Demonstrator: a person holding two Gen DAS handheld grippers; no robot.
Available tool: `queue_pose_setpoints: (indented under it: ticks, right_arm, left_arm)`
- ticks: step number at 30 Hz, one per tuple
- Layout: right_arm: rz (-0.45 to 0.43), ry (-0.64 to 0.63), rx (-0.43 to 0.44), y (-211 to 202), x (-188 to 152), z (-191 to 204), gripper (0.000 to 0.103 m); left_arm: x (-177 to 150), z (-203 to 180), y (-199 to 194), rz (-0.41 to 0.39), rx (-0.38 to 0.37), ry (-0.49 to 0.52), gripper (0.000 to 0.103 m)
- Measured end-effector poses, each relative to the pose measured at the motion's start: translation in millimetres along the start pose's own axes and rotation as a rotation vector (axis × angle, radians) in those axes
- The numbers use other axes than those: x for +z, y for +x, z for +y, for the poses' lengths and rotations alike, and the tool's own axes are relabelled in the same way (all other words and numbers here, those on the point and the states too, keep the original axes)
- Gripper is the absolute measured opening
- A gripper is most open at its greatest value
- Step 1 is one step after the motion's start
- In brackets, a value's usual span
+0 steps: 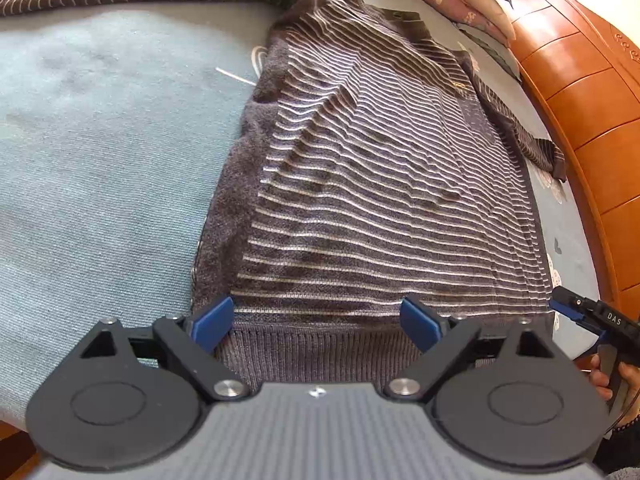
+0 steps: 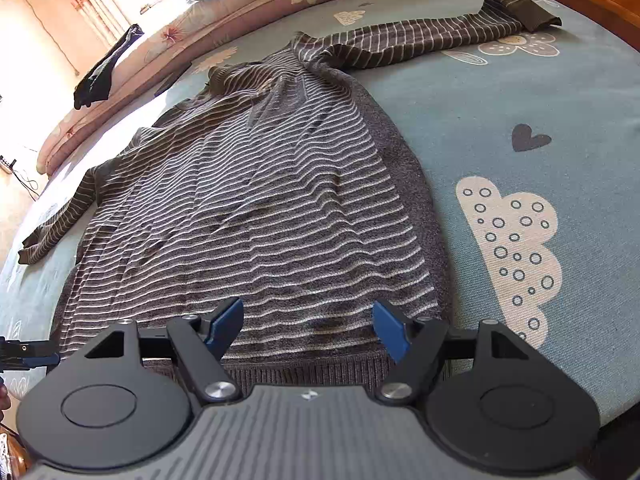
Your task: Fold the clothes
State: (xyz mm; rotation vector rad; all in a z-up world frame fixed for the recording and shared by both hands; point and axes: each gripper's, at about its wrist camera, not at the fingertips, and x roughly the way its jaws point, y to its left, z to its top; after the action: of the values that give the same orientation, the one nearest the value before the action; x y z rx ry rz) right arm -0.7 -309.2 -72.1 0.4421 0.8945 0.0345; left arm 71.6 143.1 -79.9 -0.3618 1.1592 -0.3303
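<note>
Both grippers, left and right, gape empty over the grey-brown striped knit sweater's ribbed hem; a shallow pinch (thick knit) risks catching only the top layer.

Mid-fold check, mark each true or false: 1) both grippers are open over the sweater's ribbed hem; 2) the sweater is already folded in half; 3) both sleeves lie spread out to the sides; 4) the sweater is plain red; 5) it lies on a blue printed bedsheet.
1) True: left gripper and right gripper stand open above the ribbed hem, gripping nothing.
2) False: the striped sweater lies flat at full length.
3) True: one sleeve reaches right, the other left.
4) False: grey-brown with white stripes.
5) True: bedsheet.
</note>
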Motion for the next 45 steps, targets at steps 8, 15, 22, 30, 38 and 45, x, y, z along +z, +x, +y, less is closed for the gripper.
queue_pose_setpoints:
  ticks: [8,15,22,30,38,45]
  right_arm:
    - [-0.068,-0.367,0.219,3.6,8.2,108.0,0.02]
    - [-0.008,-0.805,0.31,46.5,-33.3,233.9,0.009]
    - [0.092,-0.899,0.254,108.0,-63.4,277.0,0.008]
    - [0.129,-0.834,0.236,109.9,-65.5,278.9,0.016]
    - [0.198,-0.806,0.233,86.4,-87.8,266.7,0.027]
    - [0.116,-0.778,0.255,87.6,-66.9,284.3,0.025]
  left_arm:
    - [9.2,-17.2,-28.6,-0.124,0.078,0.054,0.09]
    - [-4.9,-24.3,-64.7,-0.247,0.201,0.146,0.091]
    - [-10.5,-1.5,-78.3,-0.305,0.205,0.079,0.091]
    - [-15.6,18.2,-70.5,-0.294,0.182,0.042,0.091]
    - [-20.9,18.9,-66.8,-0.287,0.175,0.056,0.091]
    - [-28.8,20.4,-77.4,-0.312,0.189,0.051,0.091]
